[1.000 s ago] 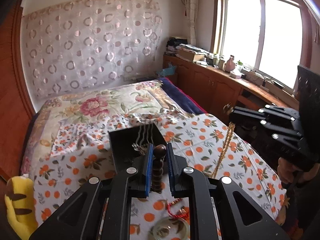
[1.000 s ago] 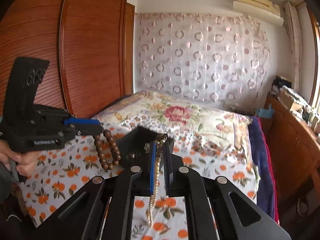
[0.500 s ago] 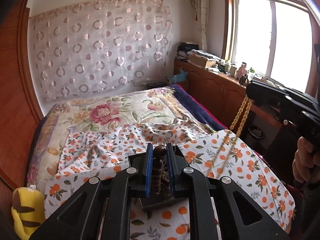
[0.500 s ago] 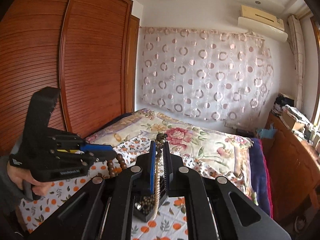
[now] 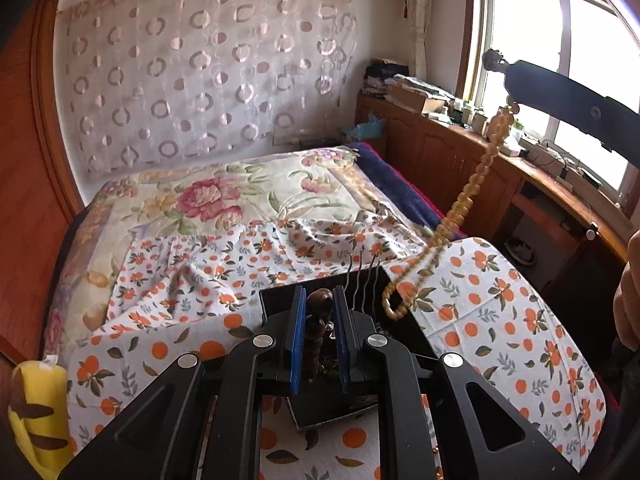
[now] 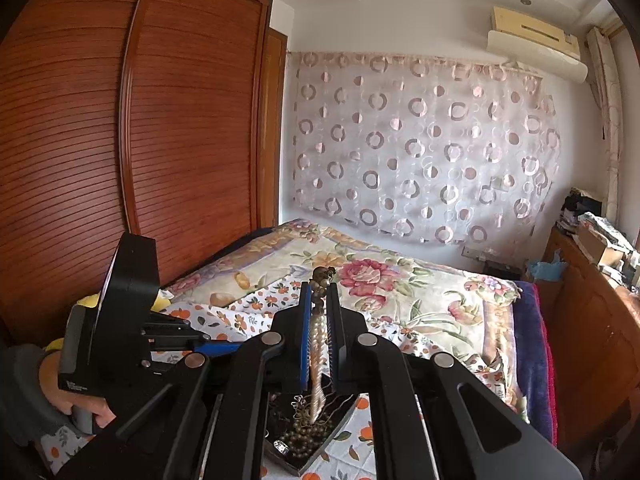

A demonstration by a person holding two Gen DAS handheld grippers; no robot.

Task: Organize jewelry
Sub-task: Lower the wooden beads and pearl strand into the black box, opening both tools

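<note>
Both grippers have moved over the tray (image 5: 404,320) since before. My left gripper (image 5: 320,336) stays closed on brown beads (image 5: 318,320); my right gripper (image 6: 319,336) stays closed on the pale necklace (image 6: 316,360).

both tools are black with blue pads (image 5: 298,336) and silver screws (image 5: 263,341); a grey sleeve (image 6: 20,392) covers the left wrist.

Both wrist views look forward and down over the bed (image 5: 248,200), sharing the black tray (image 6: 316,452) close below.
</note>
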